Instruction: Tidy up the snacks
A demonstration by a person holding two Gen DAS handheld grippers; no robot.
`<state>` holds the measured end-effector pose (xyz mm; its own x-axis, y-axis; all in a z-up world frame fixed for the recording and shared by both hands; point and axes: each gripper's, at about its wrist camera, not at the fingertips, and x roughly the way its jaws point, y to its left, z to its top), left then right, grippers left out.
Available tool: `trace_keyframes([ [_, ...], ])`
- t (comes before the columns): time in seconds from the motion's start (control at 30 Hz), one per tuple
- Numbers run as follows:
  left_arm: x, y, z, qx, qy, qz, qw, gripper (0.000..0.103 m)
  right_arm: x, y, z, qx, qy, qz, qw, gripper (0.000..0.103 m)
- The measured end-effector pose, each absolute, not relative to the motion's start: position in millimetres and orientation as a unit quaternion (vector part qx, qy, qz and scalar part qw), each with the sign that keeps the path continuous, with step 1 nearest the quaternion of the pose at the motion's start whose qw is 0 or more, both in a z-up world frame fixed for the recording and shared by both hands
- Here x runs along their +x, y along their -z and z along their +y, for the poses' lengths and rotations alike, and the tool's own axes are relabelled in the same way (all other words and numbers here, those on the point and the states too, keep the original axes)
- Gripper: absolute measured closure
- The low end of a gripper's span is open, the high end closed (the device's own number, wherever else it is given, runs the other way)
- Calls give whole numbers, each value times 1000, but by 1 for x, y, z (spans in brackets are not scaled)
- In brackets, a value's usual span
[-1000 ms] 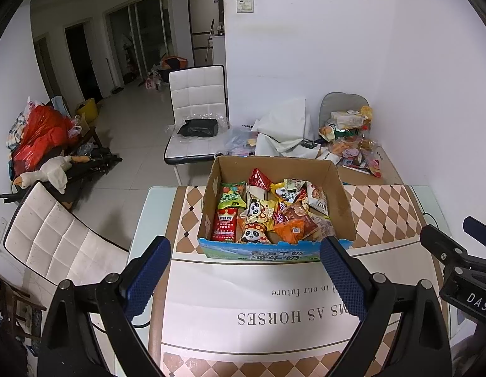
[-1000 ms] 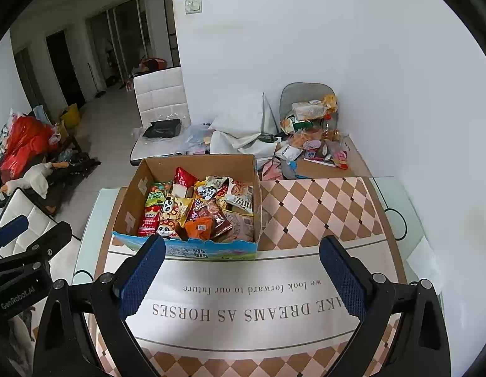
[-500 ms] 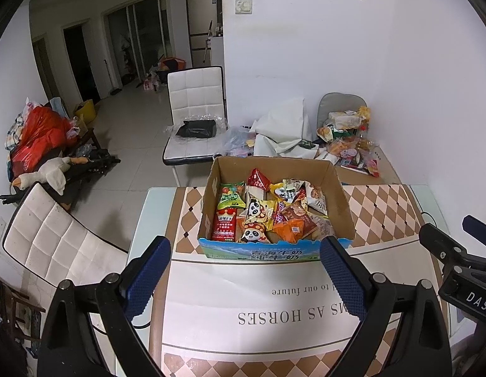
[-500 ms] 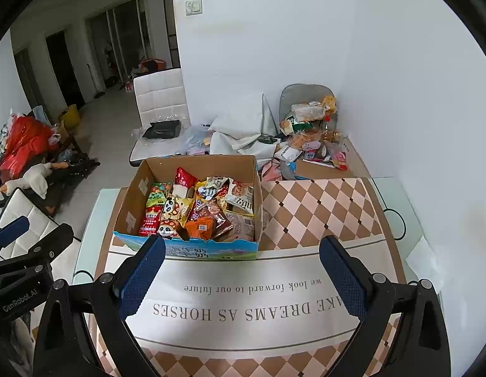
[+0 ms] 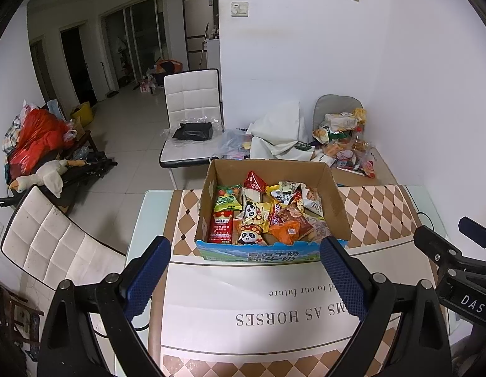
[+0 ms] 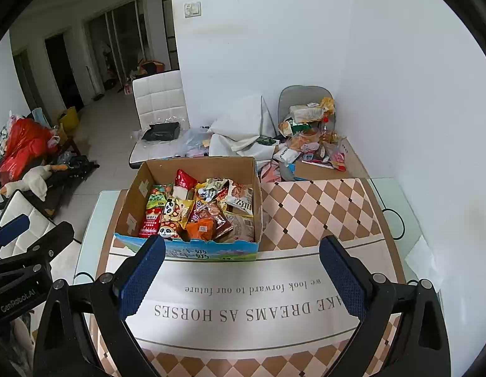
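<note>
Left wrist: snack box [image 5: 271,253] just beyond spread, empty left hand-held gripper [image 5: 244,278].

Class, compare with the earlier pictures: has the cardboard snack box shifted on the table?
No. The snack box sits against the same checkered tablecloth pattern, above the printed lettering.

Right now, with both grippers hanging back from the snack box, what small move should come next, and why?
Probably ease the right gripper forward over the cardboard box. Both jaws are open and empty, and the snack packets lie jumbled inside, untouched.
</note>
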<state>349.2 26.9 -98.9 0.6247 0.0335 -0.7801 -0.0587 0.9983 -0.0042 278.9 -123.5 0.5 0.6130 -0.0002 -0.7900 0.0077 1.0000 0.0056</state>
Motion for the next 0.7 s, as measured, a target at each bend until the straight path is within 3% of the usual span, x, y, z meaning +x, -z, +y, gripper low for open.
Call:
trace_keyframes([
  [0.7, 349, 97, 26, -13, -22, 430, 903, 6, 274, -6, -119, 4, 0, 432, 902, 3],
])
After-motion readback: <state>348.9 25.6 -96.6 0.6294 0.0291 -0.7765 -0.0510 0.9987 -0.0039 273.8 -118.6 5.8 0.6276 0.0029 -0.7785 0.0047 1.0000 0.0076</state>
